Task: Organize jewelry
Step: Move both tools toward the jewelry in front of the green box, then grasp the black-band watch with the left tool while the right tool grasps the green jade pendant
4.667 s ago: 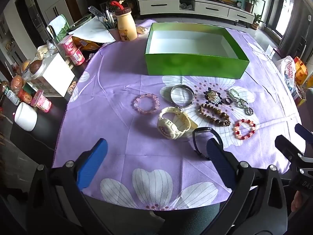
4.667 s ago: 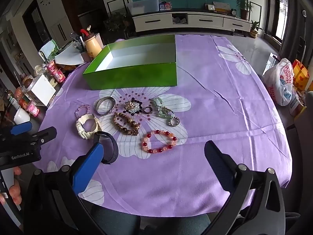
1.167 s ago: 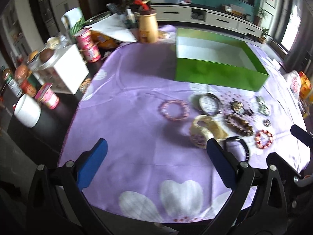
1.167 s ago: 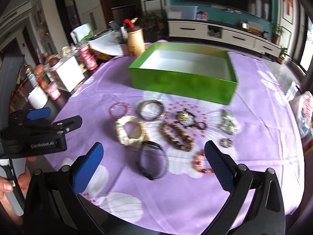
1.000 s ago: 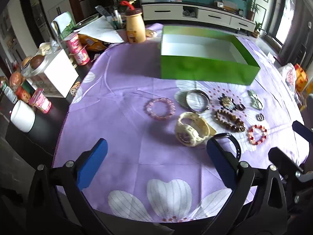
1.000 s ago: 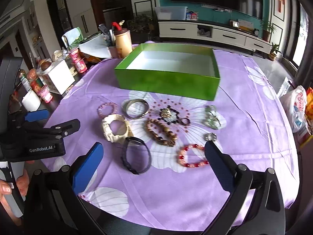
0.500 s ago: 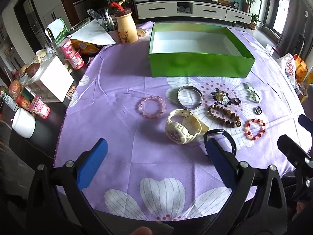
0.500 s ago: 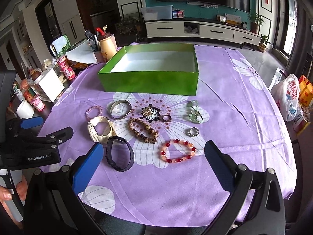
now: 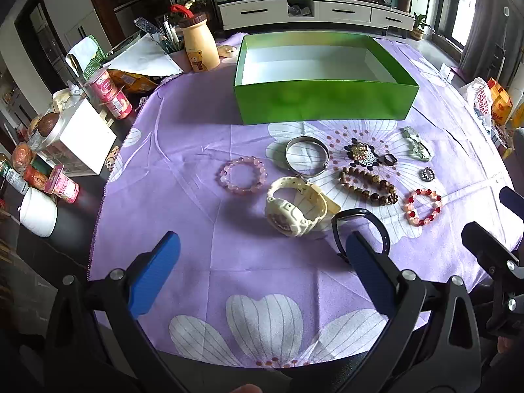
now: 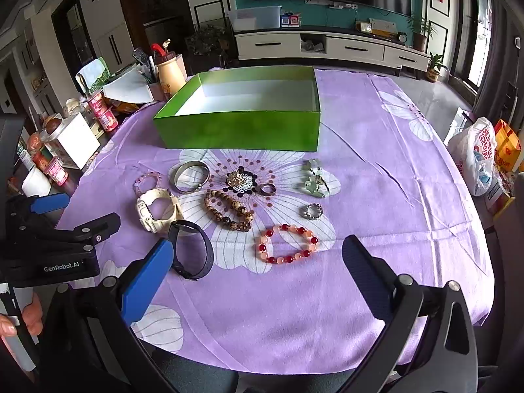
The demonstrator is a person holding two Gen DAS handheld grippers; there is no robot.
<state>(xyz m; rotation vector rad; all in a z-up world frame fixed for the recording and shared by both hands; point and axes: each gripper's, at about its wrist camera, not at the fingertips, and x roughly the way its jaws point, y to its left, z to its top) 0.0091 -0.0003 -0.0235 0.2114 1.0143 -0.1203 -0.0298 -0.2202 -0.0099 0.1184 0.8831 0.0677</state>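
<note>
While both tools hang above the near edge of the table, the left gripper (image 9: 258, 270) and the right gripper (image 10: 257, 270) stand with jaws spread wide and nothing between them, their blue pads smooth and flat on black frames. A soft purple cloth (image 10: 376, 170) printed with white flowers covers the table, creased in straight fold lines. On it sits a green box (image 9: 324, 101), rectangular, glossy outside and white inside, with no lid and nothing visible in it. The jewelry lies in front of the box, all on the cloth: a plain metal bangle (image 9: 307, 156), a ring of cloudy pink beads (image 9: 241, 176), a chunky cream plastic watch (image 9: 296, 209), a strand of mottled brown beads (image 9: 368, 185), a bracelet of red and pale pink beads (image 10: 287, 243), and a dark rubbery band (image 10: 191, 249). That band is partly hidden behind the left gripper's right finger in the left view. A gold-toned brooch (image 10: 240, 178), a small dark ring (image 10: 267, 189), a sparkly ring (image 10: 314, 211) and a pale green piece (image 10: 314, 178) are too small to make out in detail. Clutter at the left table edge is dim.
</note>
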